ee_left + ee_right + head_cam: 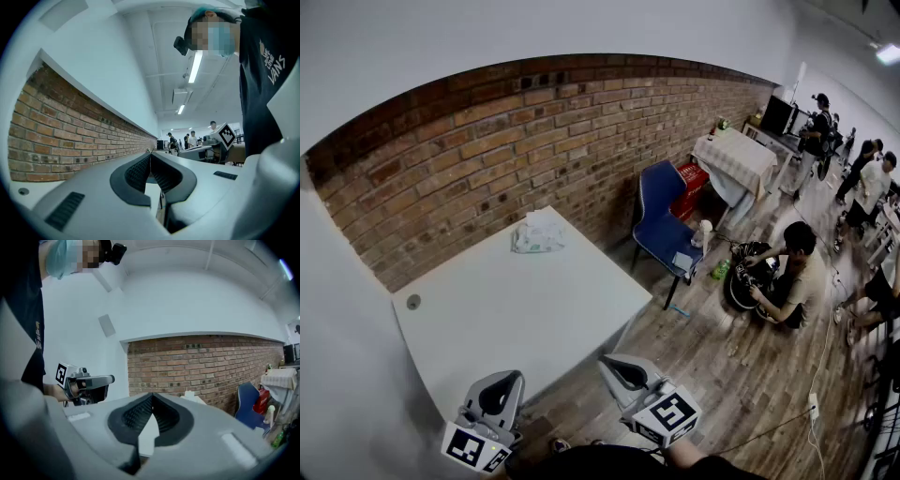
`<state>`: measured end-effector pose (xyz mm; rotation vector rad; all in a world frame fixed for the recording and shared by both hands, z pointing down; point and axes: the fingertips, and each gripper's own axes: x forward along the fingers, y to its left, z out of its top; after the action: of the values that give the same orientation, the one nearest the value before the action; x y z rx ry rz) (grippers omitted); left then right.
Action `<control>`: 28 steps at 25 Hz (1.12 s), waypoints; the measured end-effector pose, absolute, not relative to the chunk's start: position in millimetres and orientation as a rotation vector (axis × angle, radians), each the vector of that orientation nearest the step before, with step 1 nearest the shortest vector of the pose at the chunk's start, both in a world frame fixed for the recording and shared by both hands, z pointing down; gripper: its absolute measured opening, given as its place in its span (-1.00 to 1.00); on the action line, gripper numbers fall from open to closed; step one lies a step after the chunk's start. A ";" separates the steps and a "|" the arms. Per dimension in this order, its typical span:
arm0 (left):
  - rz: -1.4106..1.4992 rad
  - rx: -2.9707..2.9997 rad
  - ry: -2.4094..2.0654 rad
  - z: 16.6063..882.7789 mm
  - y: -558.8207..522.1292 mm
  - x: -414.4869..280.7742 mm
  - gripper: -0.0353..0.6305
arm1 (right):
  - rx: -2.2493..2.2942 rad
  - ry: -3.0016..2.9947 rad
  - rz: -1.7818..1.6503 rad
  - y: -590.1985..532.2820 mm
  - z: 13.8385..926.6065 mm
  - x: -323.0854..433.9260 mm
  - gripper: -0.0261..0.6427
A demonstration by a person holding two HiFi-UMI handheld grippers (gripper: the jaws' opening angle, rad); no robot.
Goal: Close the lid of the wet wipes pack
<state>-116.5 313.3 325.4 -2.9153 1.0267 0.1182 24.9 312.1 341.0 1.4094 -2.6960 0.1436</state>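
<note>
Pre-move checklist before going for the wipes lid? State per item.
1. Pack in view, on the table at its far edge by the wall: ok.
2. Pack open or closed: cannot tell, too small.
3. Left hand-held gripper empty, jaws together: ok.
4. Right hand-held gripper empty, jaws together: ok.
5. Grippers near the pack: not ok, both are at the near edge.
</note>
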 end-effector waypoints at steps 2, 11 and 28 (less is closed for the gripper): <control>0.117 -2.916 1.030 325.9 313.4 -112.4 -0.88 | 1.417 -2.715 0.147 312.5 339.7 29.3 -0.93; 0.133 -2.901 1.073 323.5 322.0 -95.9 -0.88 | 1.397 -2.737 0.131 317.4 339.0 53.0 -0.93; 0.118 -2.873 1.122 323.1 279.3 -93.3 -0.88 | 1.387 -2.730 0.134 271.8 347.9 64.7 -0.93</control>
<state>-93.3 279.3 323.1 -2.8729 1.1218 0.1178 64.7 271.8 347.9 1.3875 -2.7302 0.1343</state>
